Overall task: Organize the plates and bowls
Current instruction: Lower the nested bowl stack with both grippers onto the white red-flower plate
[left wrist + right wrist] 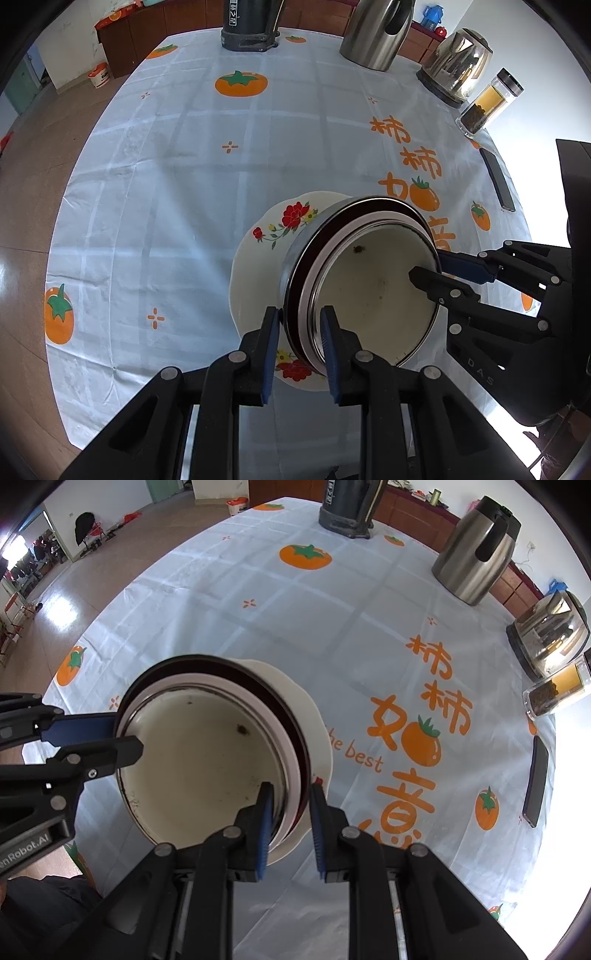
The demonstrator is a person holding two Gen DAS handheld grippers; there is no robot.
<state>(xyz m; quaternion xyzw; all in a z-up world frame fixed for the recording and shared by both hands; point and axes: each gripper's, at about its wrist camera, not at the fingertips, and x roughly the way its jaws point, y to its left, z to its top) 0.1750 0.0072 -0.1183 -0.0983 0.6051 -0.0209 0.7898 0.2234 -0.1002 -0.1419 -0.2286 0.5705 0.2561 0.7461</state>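
Note:
A steel bowl (369, 280) (199, 760) with a cream, stained inside and a dark rim is over a white plate (258, 266) (314, 720) painted with red flowers. My left gripper (300, 317) is shut on the bowl's near rim, one pad outside the wall and one inside. At the opposite side my right gripper (291, 790) grips the rim the same way. Each gripper shows in the other's view: the right gripper (428, 266) and the left gripper (125, 734). The bowl hides most of the plate. Whether the bowl rests on the plate I cannot tell.
A pale tablecloth (184, 184) with orange persimmons covers the round table. At the far edge stand a black flask (247, 26), a steel jug (380, 33), a kettle (458, 62) and a glass jar (487, 101). A phone (496, 179) lies at the right.

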